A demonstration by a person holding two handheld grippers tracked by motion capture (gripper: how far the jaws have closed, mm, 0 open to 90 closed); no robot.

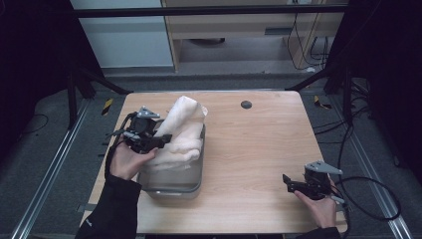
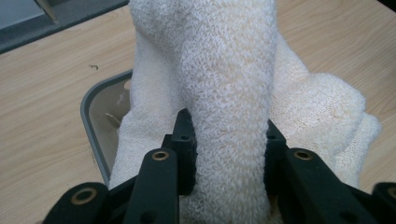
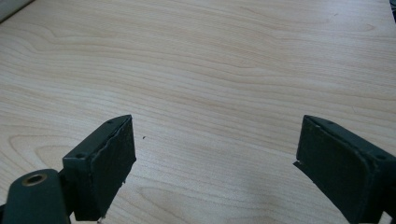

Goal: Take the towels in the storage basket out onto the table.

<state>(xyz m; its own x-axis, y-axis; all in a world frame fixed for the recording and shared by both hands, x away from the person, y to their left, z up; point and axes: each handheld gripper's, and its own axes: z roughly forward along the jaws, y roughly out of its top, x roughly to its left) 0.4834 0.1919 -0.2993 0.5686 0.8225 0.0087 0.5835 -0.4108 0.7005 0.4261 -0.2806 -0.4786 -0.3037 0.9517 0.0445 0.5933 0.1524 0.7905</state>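
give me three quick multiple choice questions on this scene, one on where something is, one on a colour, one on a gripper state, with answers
1. Where does the lower part of the white towel lie?
A. in the grey metal tray
B. on the floor
C. under the right gripper

2. What colour is the small round mark near the far edge of the wooden table?
A. red
B. black
C. yellow

3. How stands the right gripper?
A. shut on the towel
B. shut on the tray
C. open, nothing between its jaws

Answers: 1 A, the towel rises out of the tray. 2 B, it shows dark on the pale wood. 3 C, bare table shows between its jaws, while the left gripper clamps the towel.
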